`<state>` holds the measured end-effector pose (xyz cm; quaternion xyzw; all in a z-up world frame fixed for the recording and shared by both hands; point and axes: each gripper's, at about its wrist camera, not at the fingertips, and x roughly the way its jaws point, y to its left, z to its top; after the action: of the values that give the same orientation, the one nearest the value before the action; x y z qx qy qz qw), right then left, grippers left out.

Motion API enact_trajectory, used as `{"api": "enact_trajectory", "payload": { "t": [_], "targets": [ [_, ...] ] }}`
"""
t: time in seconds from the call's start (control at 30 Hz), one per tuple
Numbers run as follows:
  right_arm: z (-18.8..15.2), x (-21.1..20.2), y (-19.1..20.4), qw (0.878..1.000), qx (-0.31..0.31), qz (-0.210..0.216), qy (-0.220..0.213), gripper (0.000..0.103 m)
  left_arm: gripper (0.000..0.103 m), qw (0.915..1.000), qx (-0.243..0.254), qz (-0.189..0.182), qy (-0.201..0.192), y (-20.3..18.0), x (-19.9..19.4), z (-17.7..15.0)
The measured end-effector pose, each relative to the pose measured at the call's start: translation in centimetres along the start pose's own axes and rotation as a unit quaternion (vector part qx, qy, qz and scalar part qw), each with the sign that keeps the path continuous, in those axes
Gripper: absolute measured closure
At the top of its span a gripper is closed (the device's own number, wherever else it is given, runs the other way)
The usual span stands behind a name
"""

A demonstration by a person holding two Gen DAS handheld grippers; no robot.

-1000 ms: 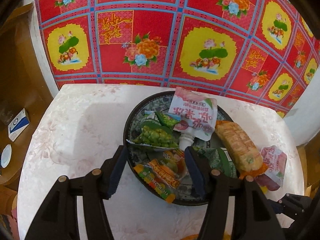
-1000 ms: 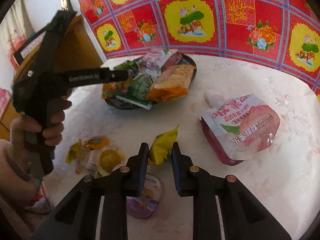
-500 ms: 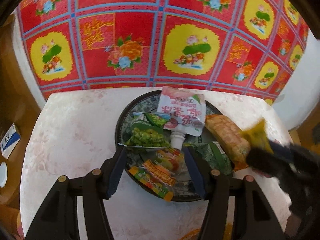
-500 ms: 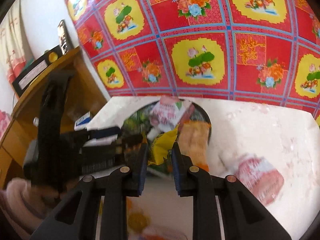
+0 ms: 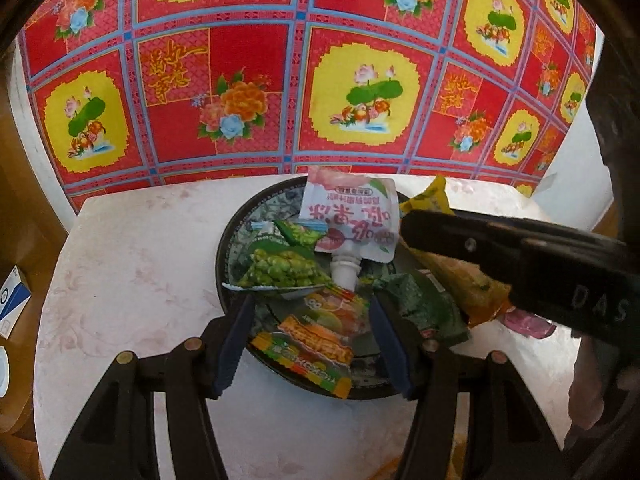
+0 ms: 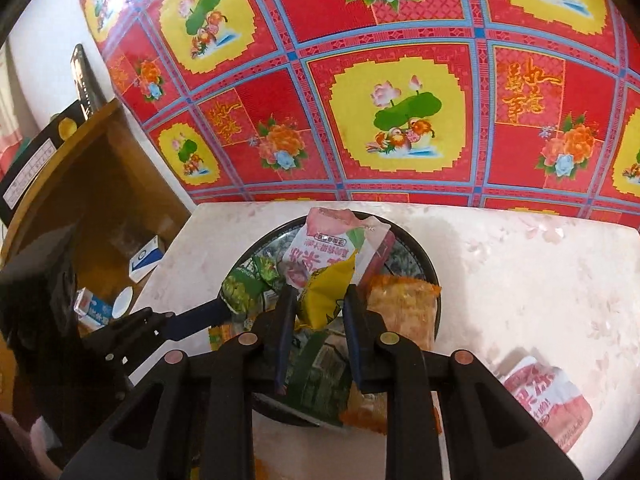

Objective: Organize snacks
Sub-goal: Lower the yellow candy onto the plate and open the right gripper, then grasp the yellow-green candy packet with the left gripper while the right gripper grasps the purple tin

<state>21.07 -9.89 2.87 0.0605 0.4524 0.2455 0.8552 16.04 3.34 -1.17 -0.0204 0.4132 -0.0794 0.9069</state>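
A dark round plate (image 5: 224, 248) (image 6: 428, 268) on the white-clothed table (image 5: 140, 280) holds a pink spouted pouch (image 5: 352, 216) (image 6: 320, 244), a green pea packet (image 5: 280, 268), an orange cracker packet (image 5: 468, 280) (image 6: 400, 308), a dark green packet (image 5: 424, 308) and a colourful jelly packet (image 5: 316, 344). My left gripper (image 5: 312, 344) hangs open over the plate's near edge, its pads clear of the jelly packet. My right gripper (image 6: 318, 312) is shut on a small yellow packet (image 6: 326, 296) (image 5: 430, 196) above the plate. In the left wrist view it reaches in from the right (image 5: 408, 226).
A second pink pouch (image 6: 548, 404) lies on the table to the right of the plate. A wooden cabinet at the left holds blue-and-white boxes (image 6: 146, 262) (image 5: 12, 300). A red flowered cloth (image 5: 320, 80) hangs behind the table.
My right gripper lifted the yellow packet off the table and carried it over the plate, entering the left wrist view from the right. The left gripper stayed put, rolling slightly.
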Motion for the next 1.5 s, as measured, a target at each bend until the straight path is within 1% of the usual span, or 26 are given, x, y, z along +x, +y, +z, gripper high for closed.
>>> {"api": "enact_trajectory", "payload": {
  "t": [0.03,0.1,0.2,0.43,0.53,0.7,0.83,1.3,1.5],
  "targets": [
    [0.1,0.1,0.1,1.000,-0.003,-0.003,0.003,0.077,0.040,1.0000,-0.003,0.000,-0.001,0.1,-0.1,0.1],
    [0.1,0.1,0.1,1.000,-0.006,-0.006,0.005,0.071,0.040,1.0000,-0.008,-0.001,-0.001,0.3,-0.1,0.2],
    [0.2,0.0,0.0,1.000,-0.003,-0.003,0.003,0.070,0.040,1.0000,-0.009,0.005,-0.001,0.4,-0.3,0.4],
    [-0.1,-1.2,-0.3,1.000,0.009,0.012,0.002,0.070,0.040,0.9997,-0.021,0.005,0.007,0.5,-1.0,0.8],
    [-0.4,-2.1,-0.1,1.000,0.006,0.014,0.001,0.070,0.040,0.9997,-0.019,0.012,0.006,0.0,-1.5,0.7],
    [-1.4,-3.7,0.0,1.000,0.003,0.017,0.005,0.069,0.040,0.9997,-0.016,0.014,0.007,-0.6,-2.6,0.4],
    [-2.4,-4.7,-0.1,1.000,0.003,0.017,0.005,0.069,0.040,0.9996,-0.013,0.022,0.009,-1.1,-3.4,0.0],
    [-5.4,-7.7,-0.2,1.000,0.007,0.012,0.010,0.069,0.040,0.9996,-0.013,0.019,0.015,-2.2,-6.2,-1.9],
    [-7.0,-8.5,-0.2,1.000,0.002,0.008,0.024,0.069,0.040,0.9996,-0.008,0.021,0.017,-2.5,-7.3,-3.0]
  ]
}}
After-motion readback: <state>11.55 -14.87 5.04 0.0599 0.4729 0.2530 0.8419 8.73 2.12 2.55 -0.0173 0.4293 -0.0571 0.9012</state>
